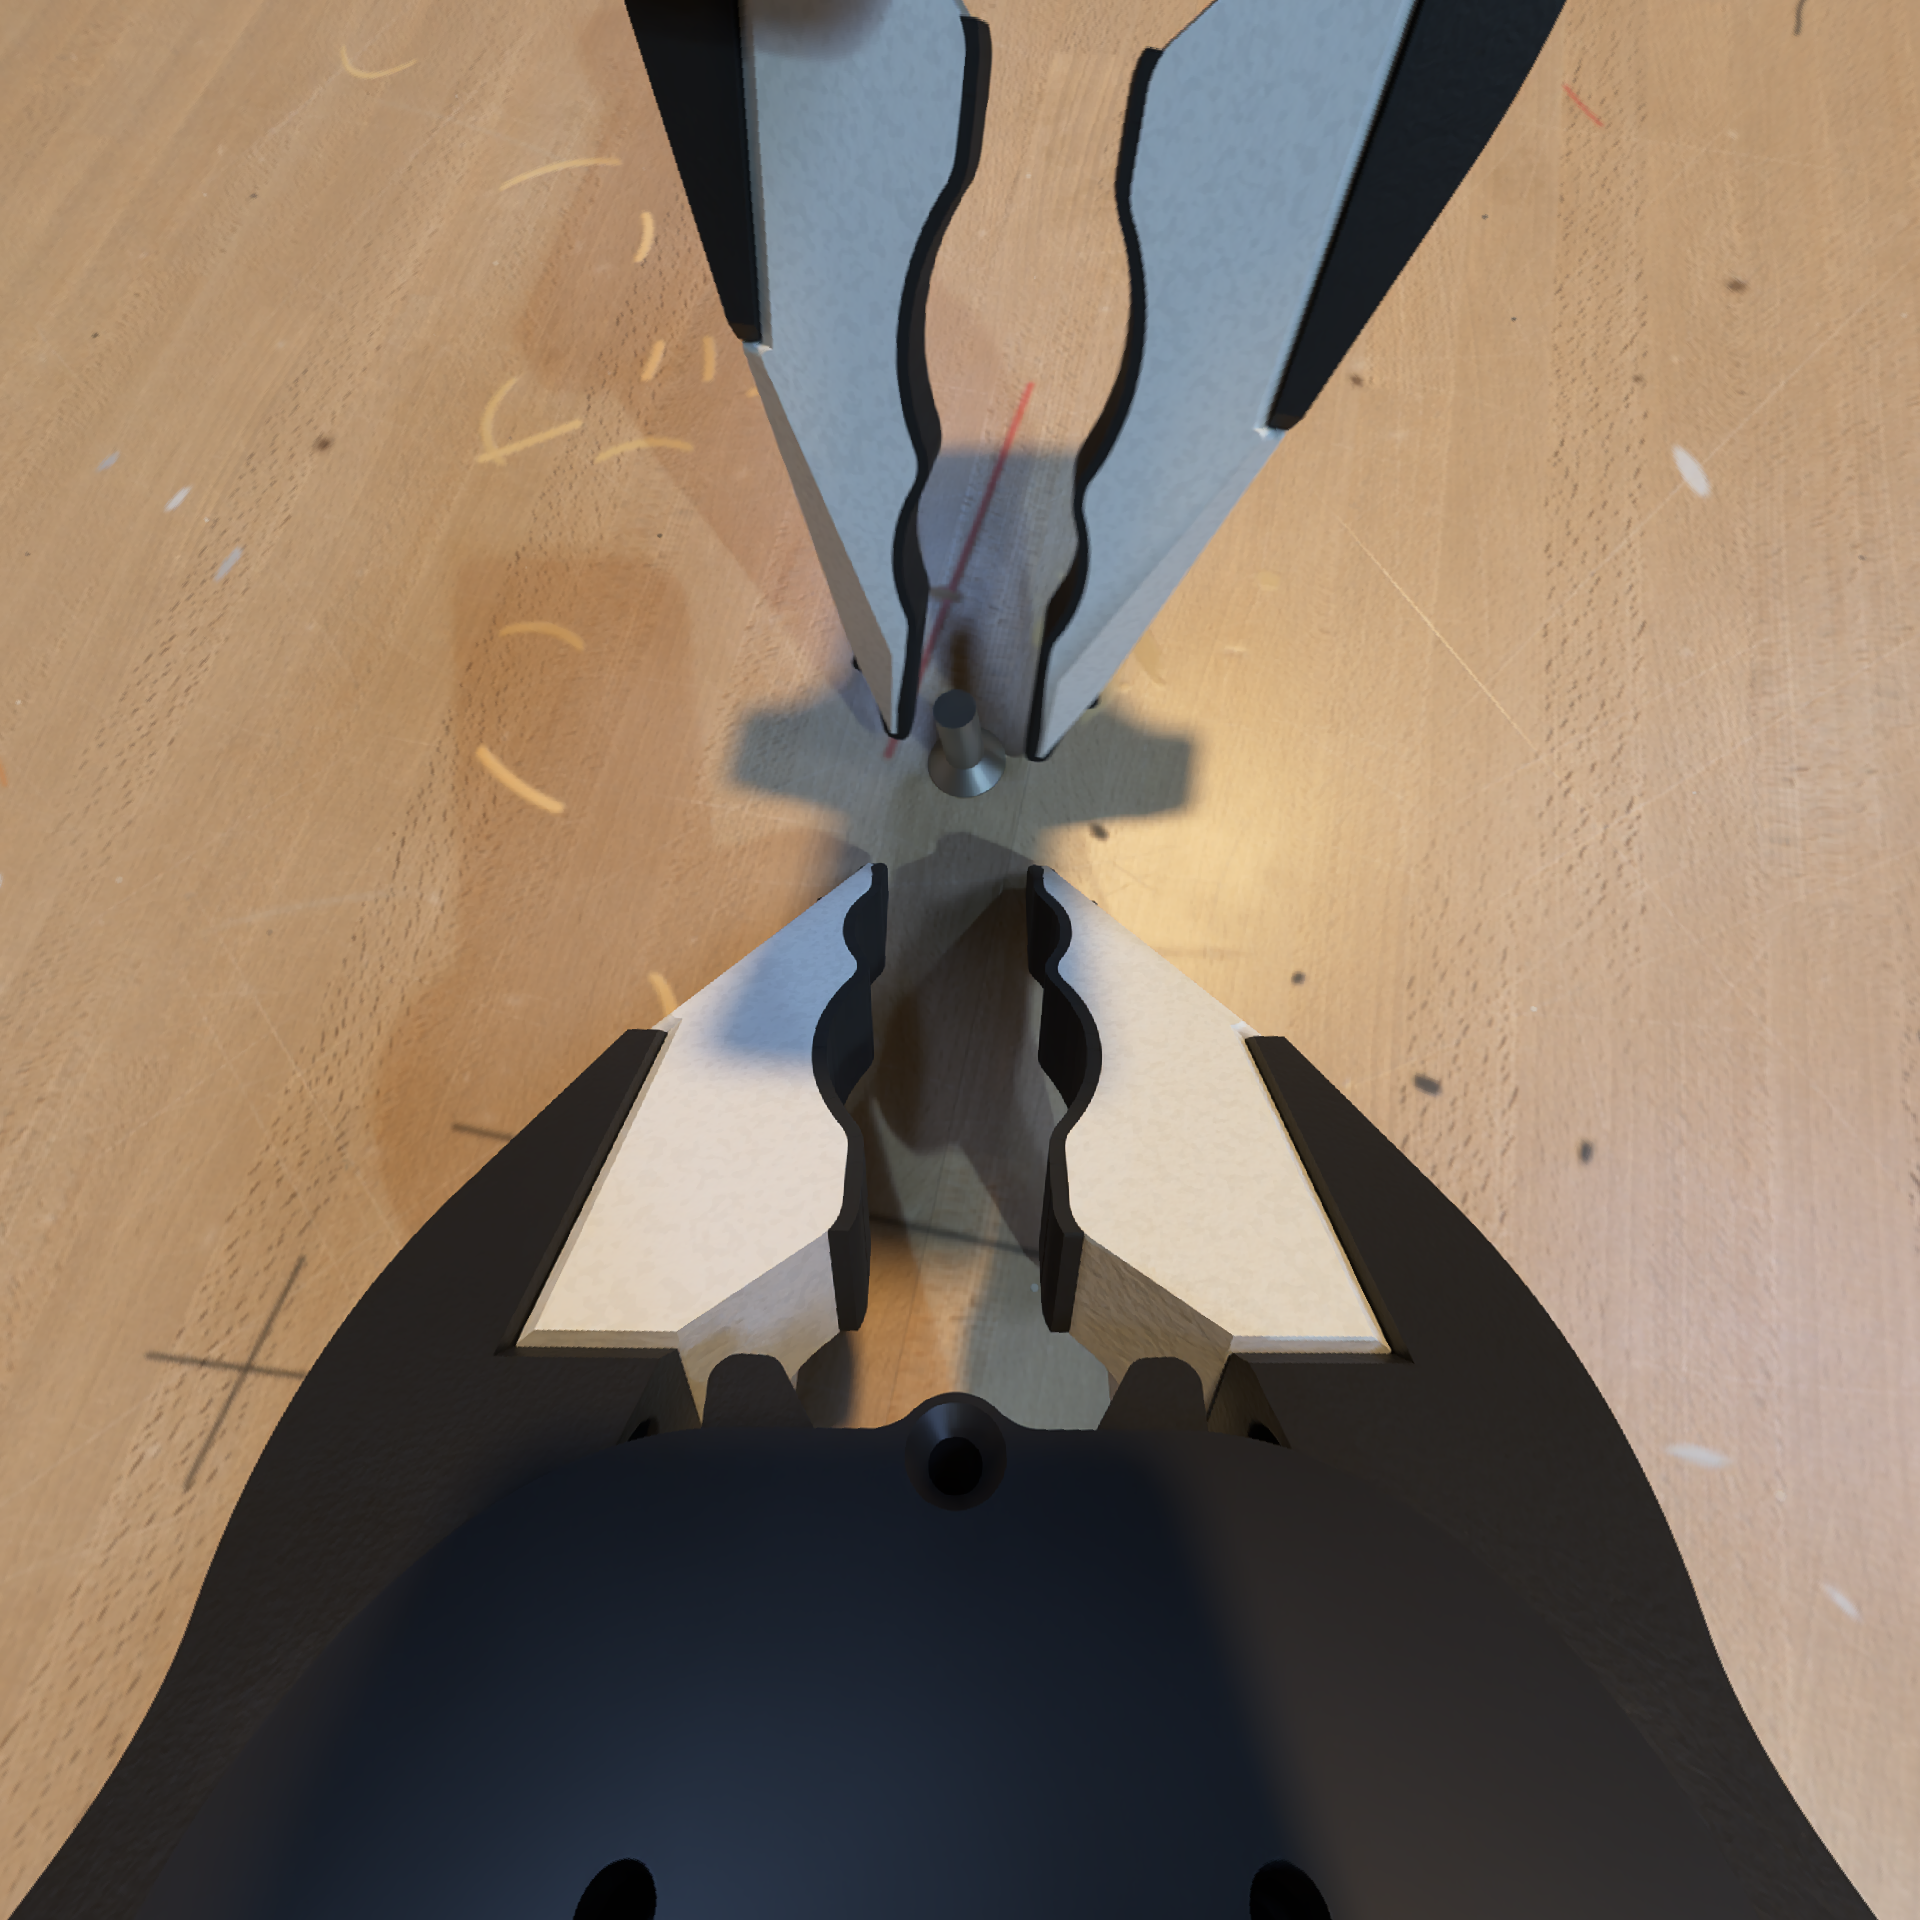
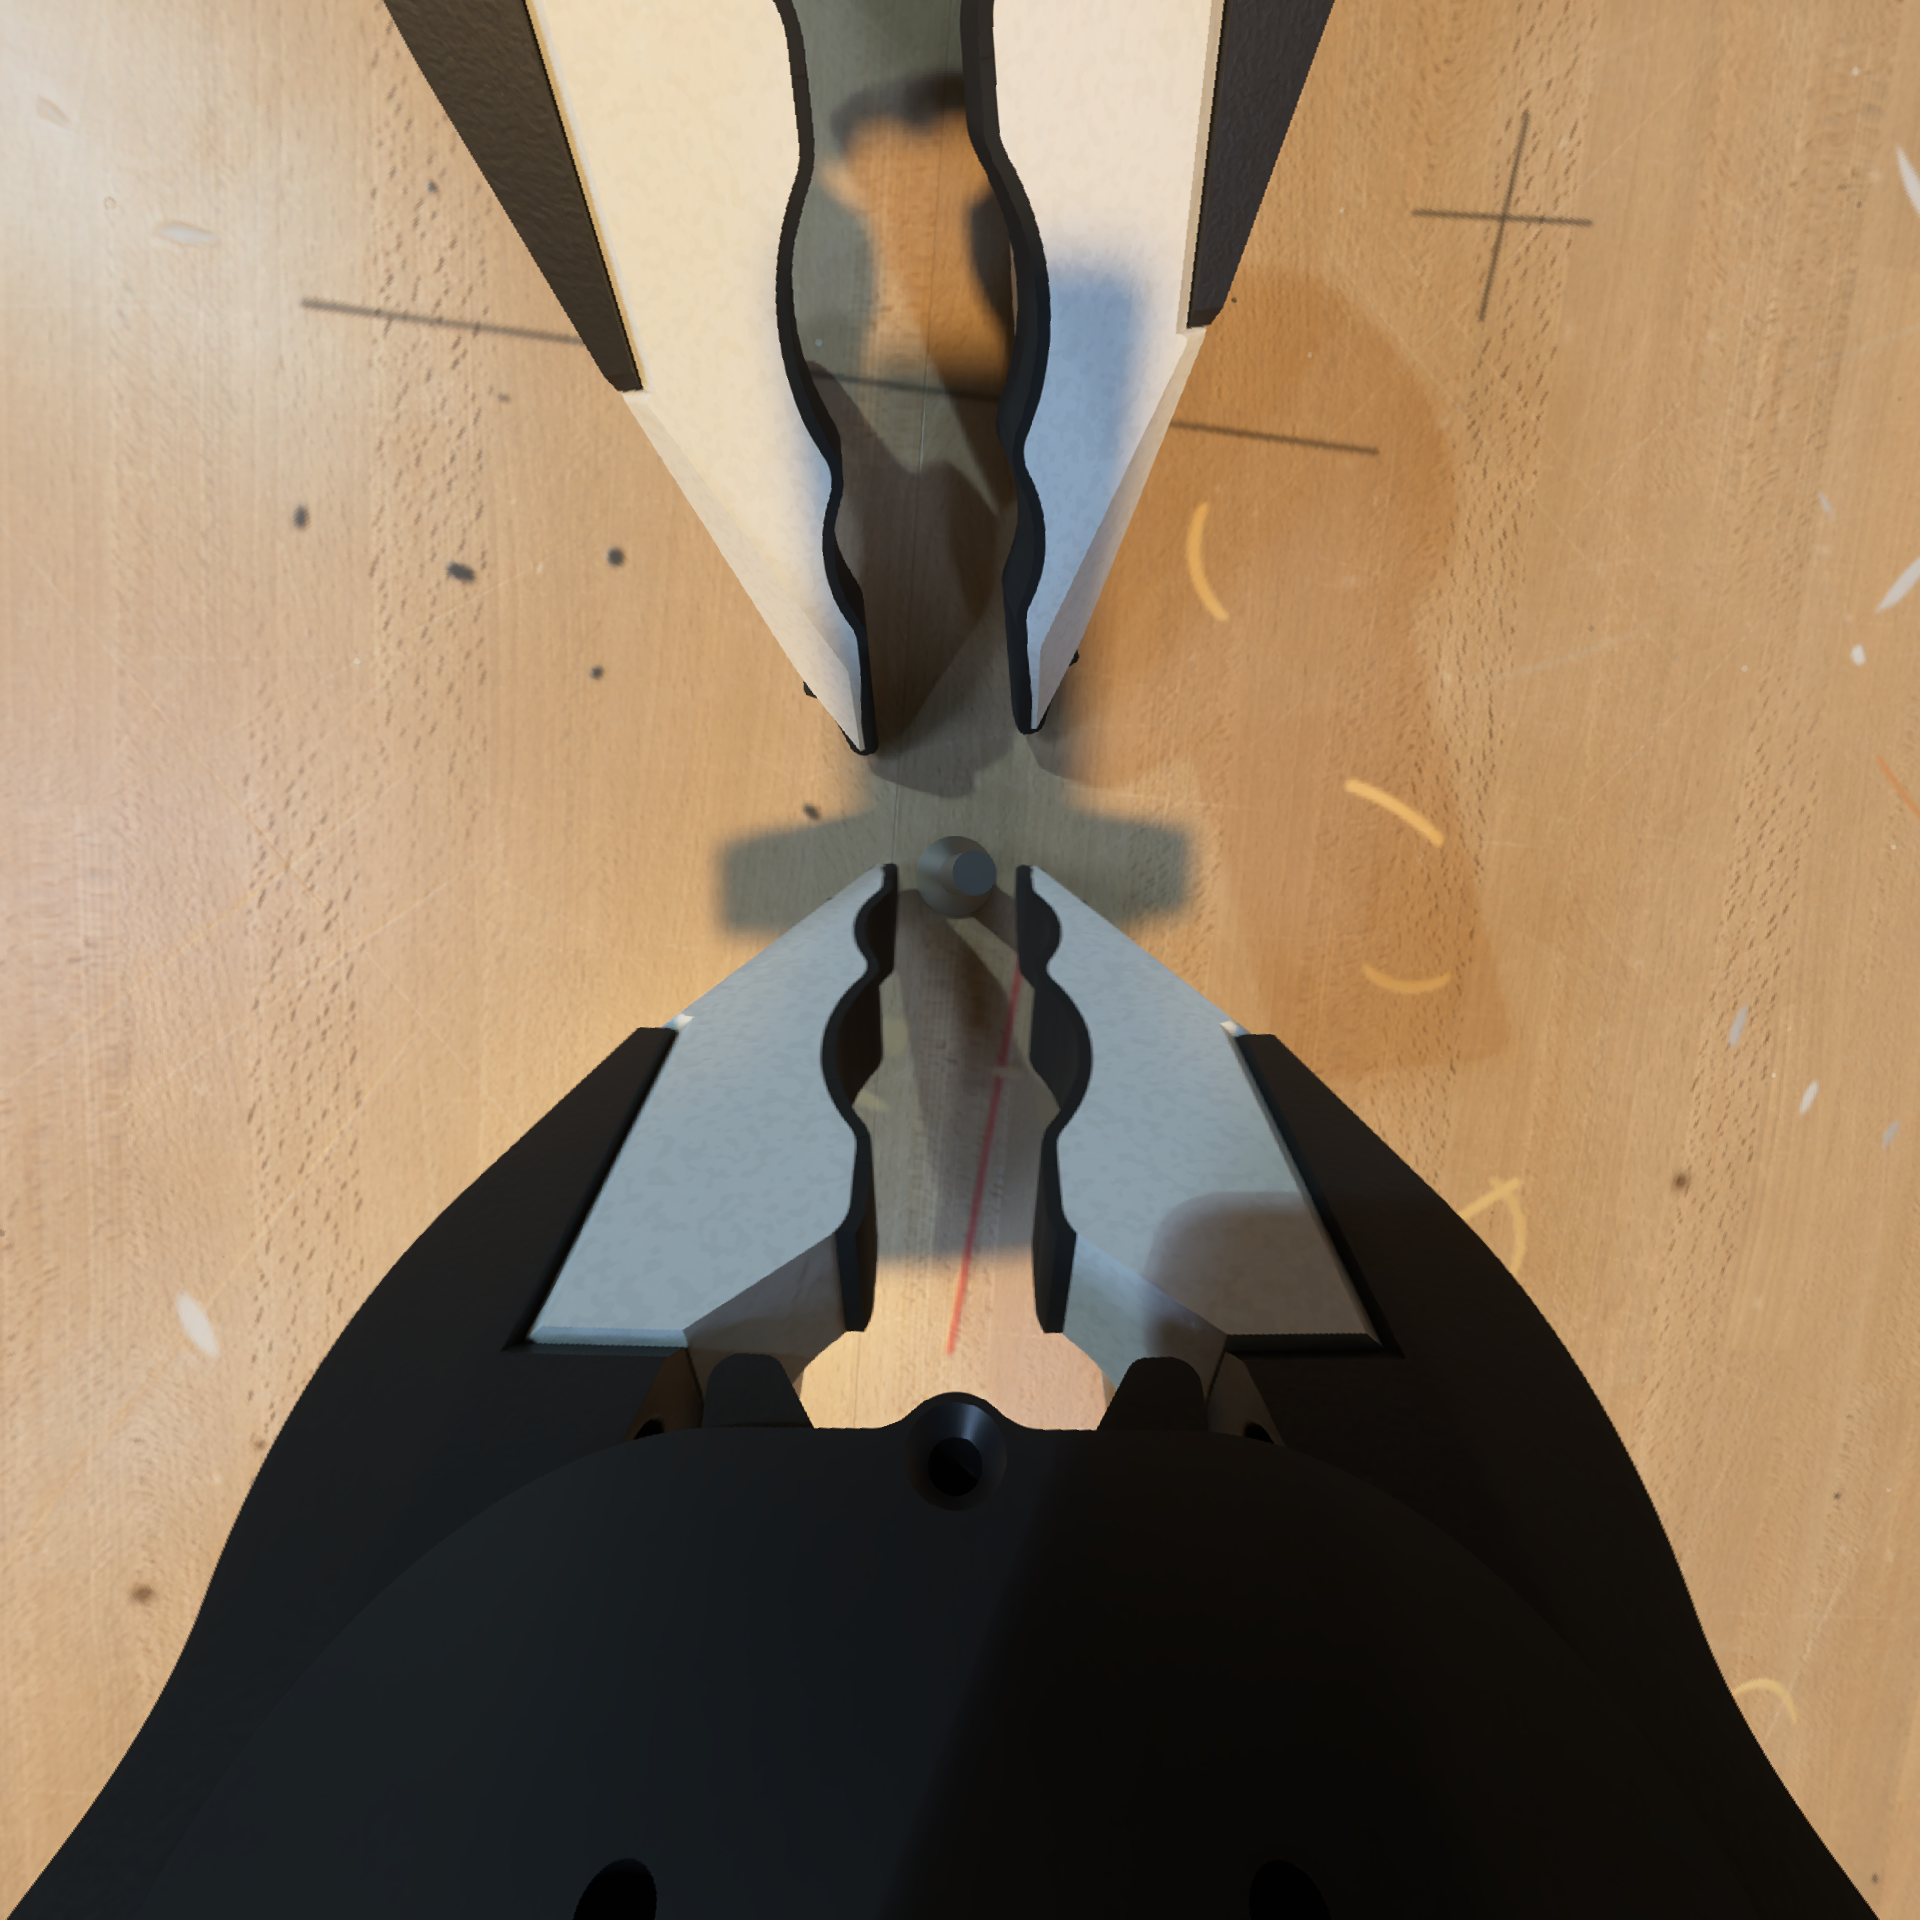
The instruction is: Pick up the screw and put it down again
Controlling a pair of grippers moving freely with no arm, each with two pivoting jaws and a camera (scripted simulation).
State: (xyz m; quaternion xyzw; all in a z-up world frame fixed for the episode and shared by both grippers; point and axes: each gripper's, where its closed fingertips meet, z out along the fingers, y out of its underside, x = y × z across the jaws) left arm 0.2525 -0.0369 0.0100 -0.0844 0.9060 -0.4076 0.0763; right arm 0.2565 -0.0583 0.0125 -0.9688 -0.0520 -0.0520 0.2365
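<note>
A small grey metal screw (image 1: 964, 750) stands on its flat head on the wooden table, shaft up. In the left wrist view my right gripper (image 1: 968, 740) comes in from the top, and its open fingertips stand on either side of the screw with small gaps. In the right wrist view the screw (image 2: 956, 878) sits just between my right gripper's (image 2: 956, 875) tips, not clamped. My left gripper (image 1: 956, 878) is open and empty, facing the right one, with its tips a short way from the screw. It also shows in the right wrist view (image 2: 945, 732).
The wooden table (image 1: 312, 831) bears pencil crosses (image 1: 244, 1361), a thin red line (image 2: 982, 1164), curled wood shavings (image 1: 520, 436) and dark specks. Both grippers' shadows fall around the screw.
</note>
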